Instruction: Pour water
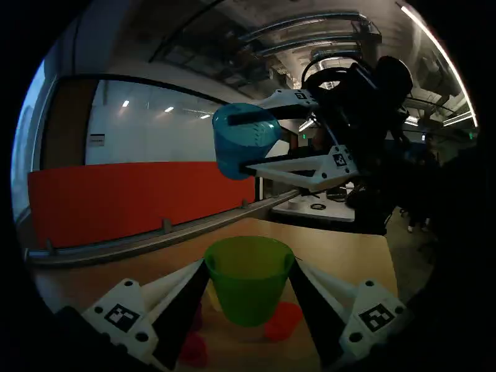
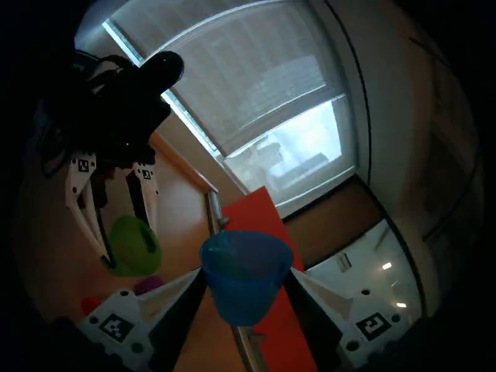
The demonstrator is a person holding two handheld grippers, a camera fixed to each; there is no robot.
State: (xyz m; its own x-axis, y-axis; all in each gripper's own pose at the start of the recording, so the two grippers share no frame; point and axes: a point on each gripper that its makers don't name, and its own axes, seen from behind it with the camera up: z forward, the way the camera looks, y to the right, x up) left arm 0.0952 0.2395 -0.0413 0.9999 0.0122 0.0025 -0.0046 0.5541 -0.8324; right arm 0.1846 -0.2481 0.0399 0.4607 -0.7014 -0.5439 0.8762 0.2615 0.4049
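A green cup [image 1: 249,285] stands upright between the fingers of my left gripper [image 1: 248,291], which is shut on it above a wooden table [image 1: 347,248]. Higher up hangs a translucent blue cup [image 1: 242,144], tipped on its side with its mouth turned toward me, held by my right gripper [image 1: 273,139]. In the right gripper view the blue cup [image 2: 245,282] sits pinched between the right gripper's [image 2: 245,291] fingers. Farther off to the left there, the left gripper [image 2: 118,242] holds the green cup [image 2: 133,246] over the table [image 2: 180,204].
Small red and pink objects [image 1: 282,319] lie on the table under the green cup, with a yellow one [image 1: 214,296] beside it. An orange wall panel [image 1: 124,195] and a metal rail [image 1: 186,226] run behind the table. A white desk [image 1: 322,208] stands farther back.
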